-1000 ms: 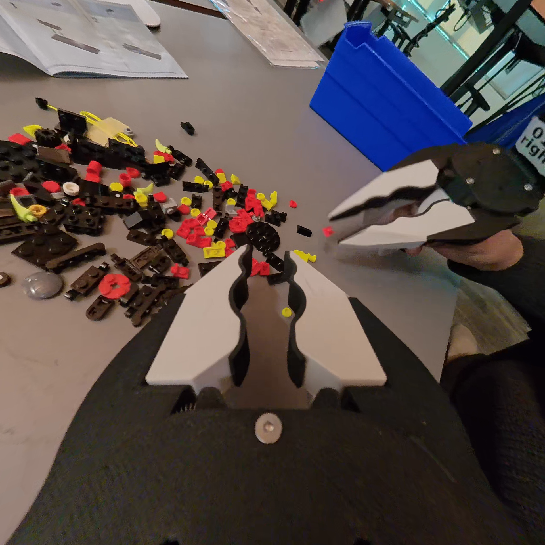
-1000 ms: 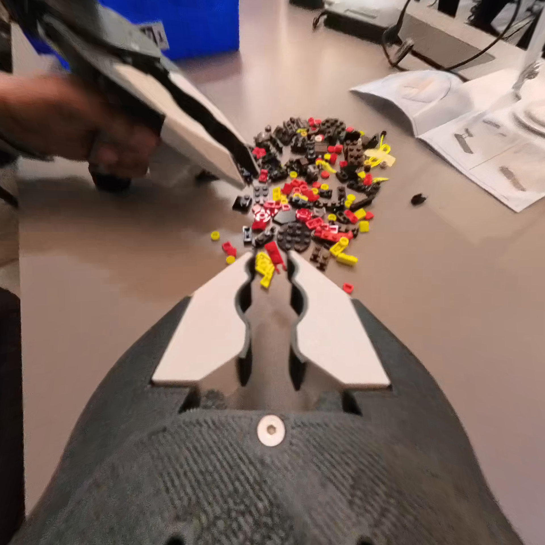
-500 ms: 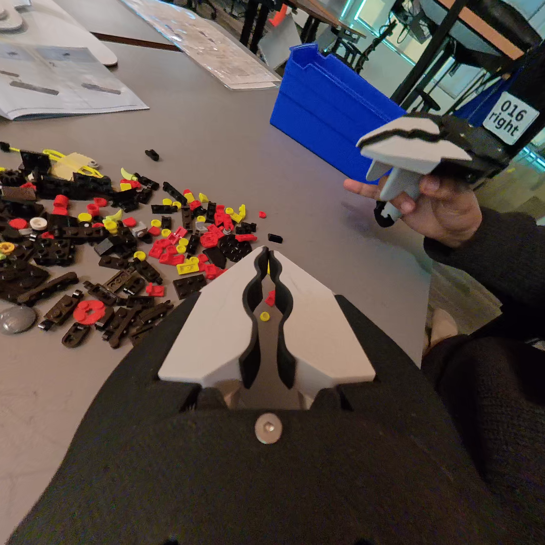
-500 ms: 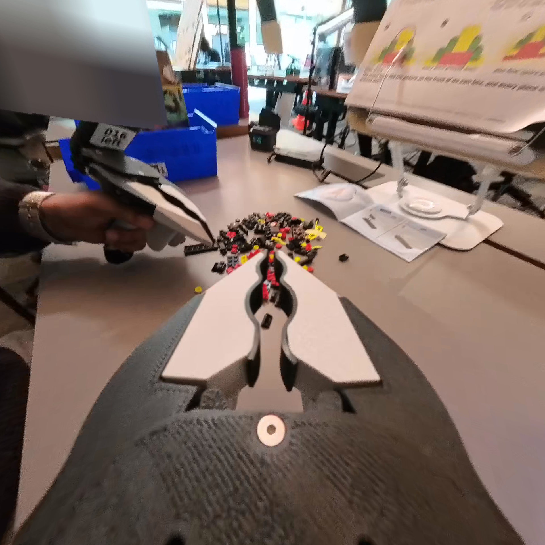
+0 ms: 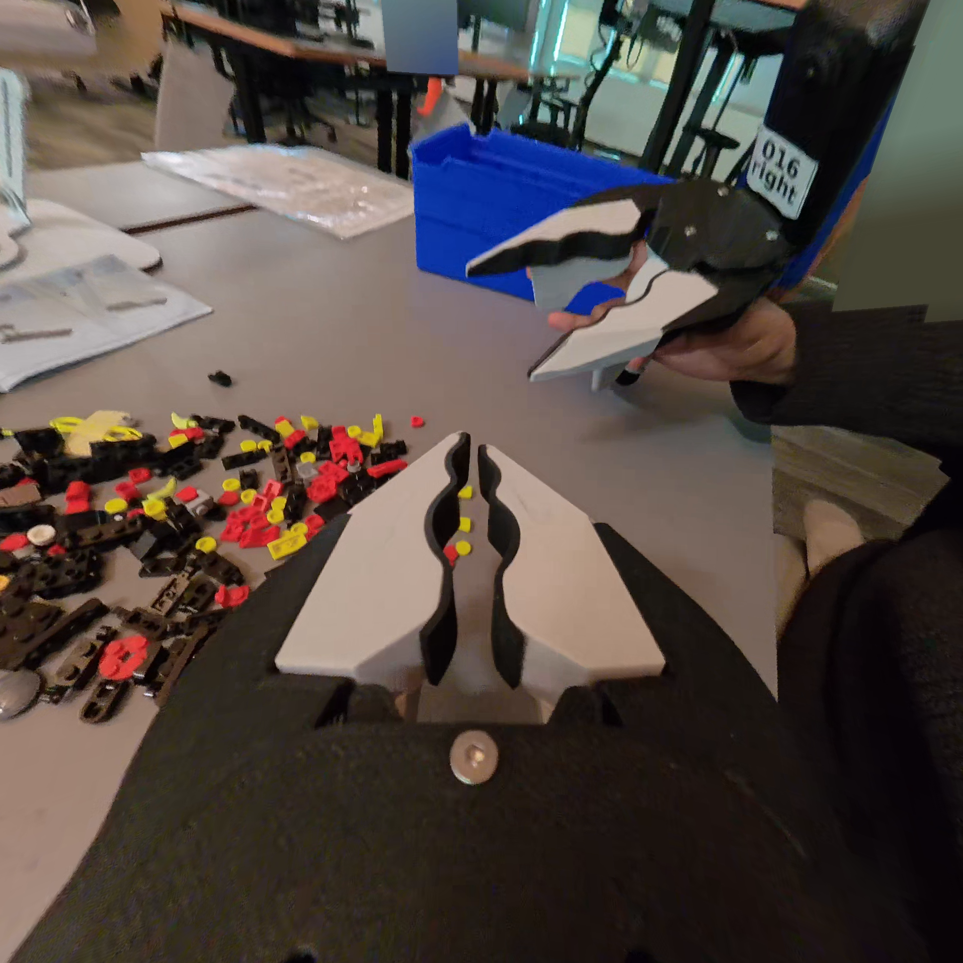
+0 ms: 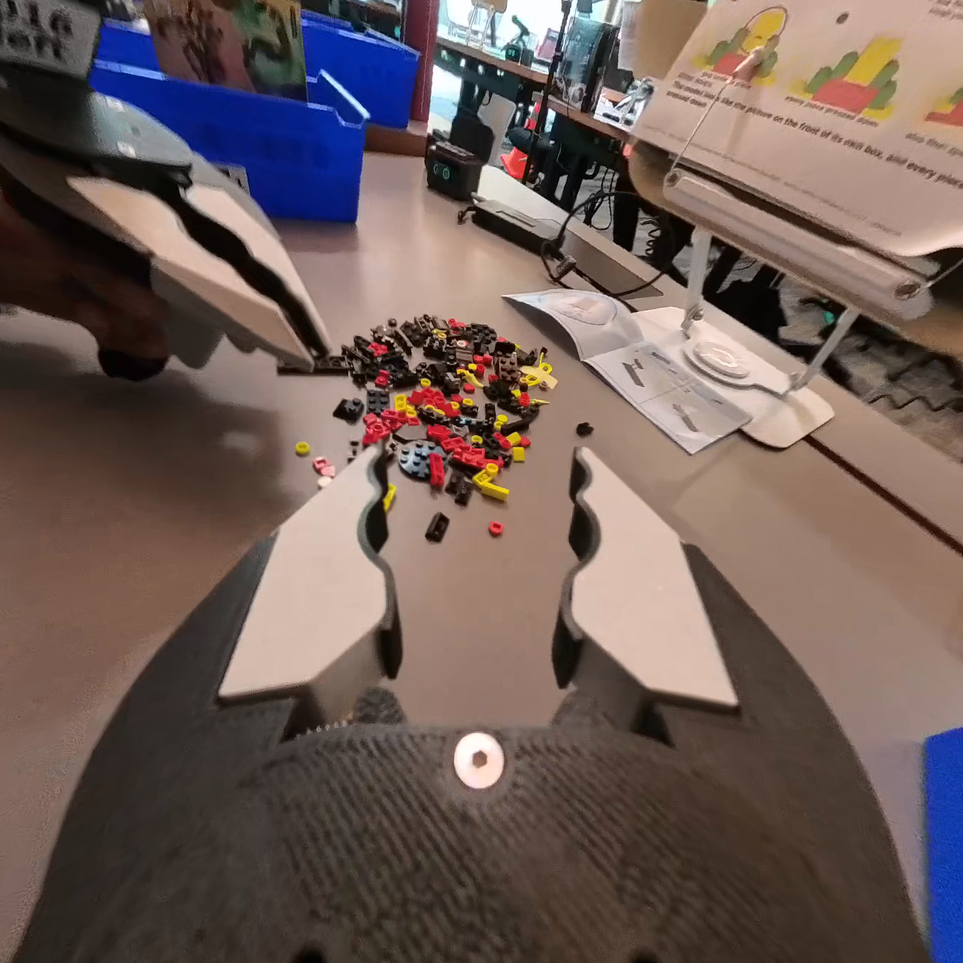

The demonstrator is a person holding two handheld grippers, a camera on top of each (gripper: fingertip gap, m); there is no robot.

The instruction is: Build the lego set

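Note:
A pile of small black, red and yellow lego pieces lies on the grey table; it also shows in the right wrist view. My left gripper hovers over the pile's near right edge, its fingers almost together, with nothing seen between them. In the right wrist view it points down at the pile's far left edge, next to a long black plate. My right gripper is wide open and empty, above the table just short of the pile. In the left wrist view it is held up at the right.
A blue bin stands behind the right gripper. An instruction booklet lies beside a white page stand to the right of the pile. A clear plastic bag lies farther back. Loose black pieces sit apart from the pile.
My right gripper has gone from shut to wide open. My left gripper, open a second ago, closed, and its tips now stand a hair apart. Both cameras have tilted up.

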